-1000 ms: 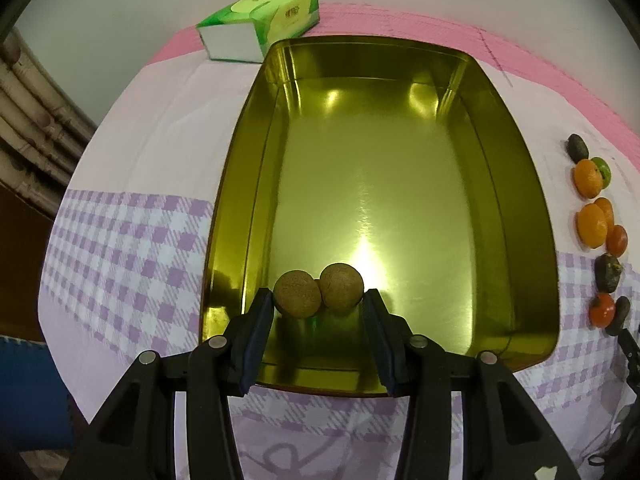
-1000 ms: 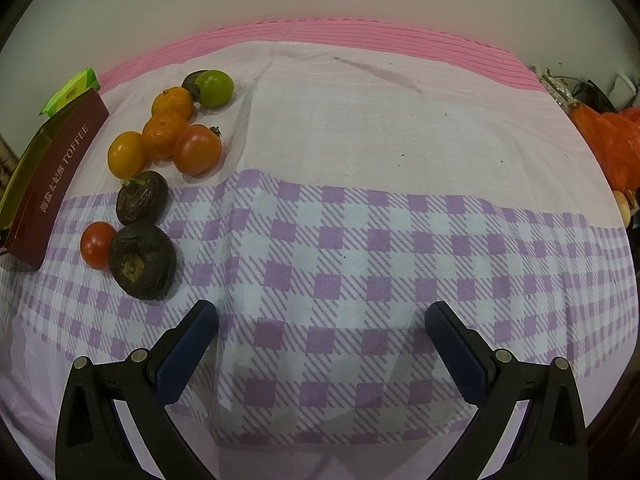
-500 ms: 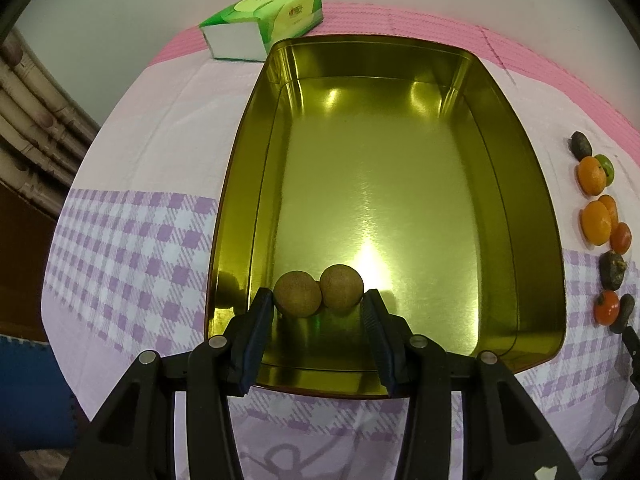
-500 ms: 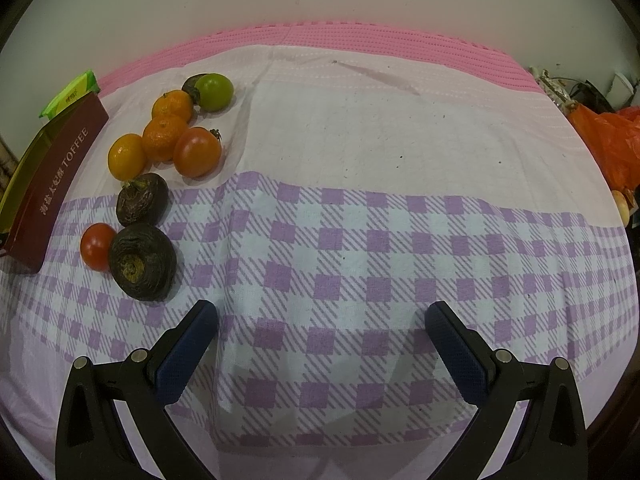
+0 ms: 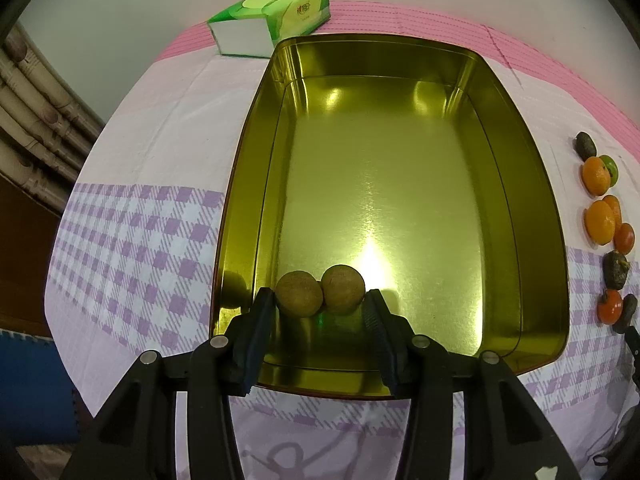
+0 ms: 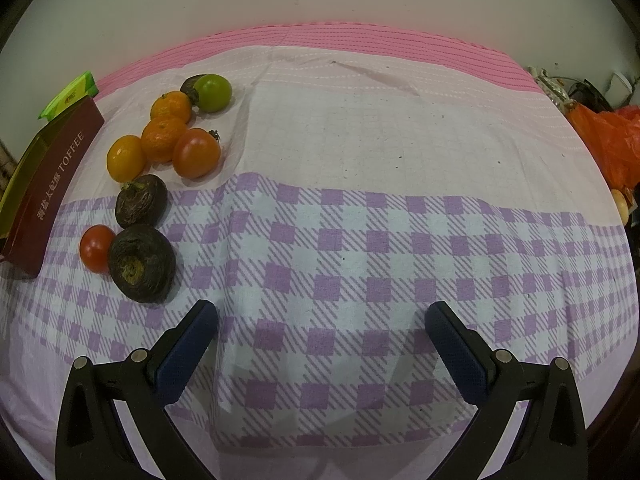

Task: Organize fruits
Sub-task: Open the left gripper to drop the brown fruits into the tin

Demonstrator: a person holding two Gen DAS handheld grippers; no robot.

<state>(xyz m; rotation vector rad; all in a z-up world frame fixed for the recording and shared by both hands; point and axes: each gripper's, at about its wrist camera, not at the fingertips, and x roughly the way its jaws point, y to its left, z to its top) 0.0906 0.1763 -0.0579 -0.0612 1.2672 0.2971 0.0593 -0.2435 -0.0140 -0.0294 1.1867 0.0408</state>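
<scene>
Open right claw [image 6: 322, 326] beside fruits [image 6: 160, 168] on tablecloth [image 6: 360, 240].

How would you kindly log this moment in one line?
left gripper: around two brown fruits in gold tin | right gripper: open, empty
</scene>
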